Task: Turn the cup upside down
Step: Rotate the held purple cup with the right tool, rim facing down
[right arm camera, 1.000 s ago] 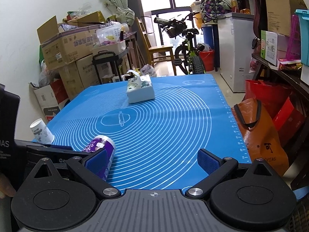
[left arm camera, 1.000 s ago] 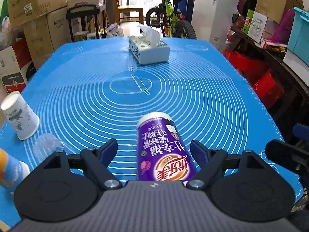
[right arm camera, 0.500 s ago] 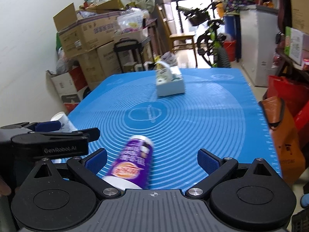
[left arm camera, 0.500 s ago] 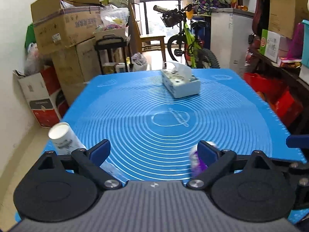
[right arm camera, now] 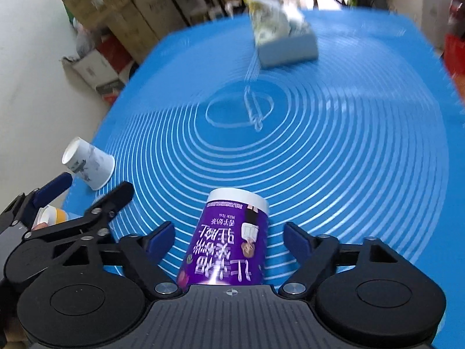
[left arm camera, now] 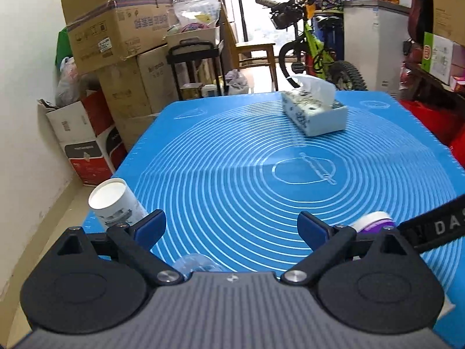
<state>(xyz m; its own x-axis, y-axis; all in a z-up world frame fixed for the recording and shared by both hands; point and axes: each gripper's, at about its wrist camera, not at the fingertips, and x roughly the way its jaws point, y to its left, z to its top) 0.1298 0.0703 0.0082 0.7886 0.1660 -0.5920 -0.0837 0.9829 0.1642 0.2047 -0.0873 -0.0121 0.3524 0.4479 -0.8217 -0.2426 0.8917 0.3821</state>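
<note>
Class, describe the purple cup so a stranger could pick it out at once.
Start at the blue mat, then its near edge, between the right gripper and its open jaws. The purple cup there is the only purple one, with white Chinese lettering; the white paper cup is plain.

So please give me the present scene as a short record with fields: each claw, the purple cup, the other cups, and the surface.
right claw: open, one finger on each side of the purple cup, not closed on it
left claw: open, holds nothing
purple cup: upside down on the mat, printed text inverted
white paper cup: upside down, near the mat's left edge
clear plastic cup: just below the left claw, pose unclear
tissue box: far side of the mat
surface: blue mat with white rings
</note>
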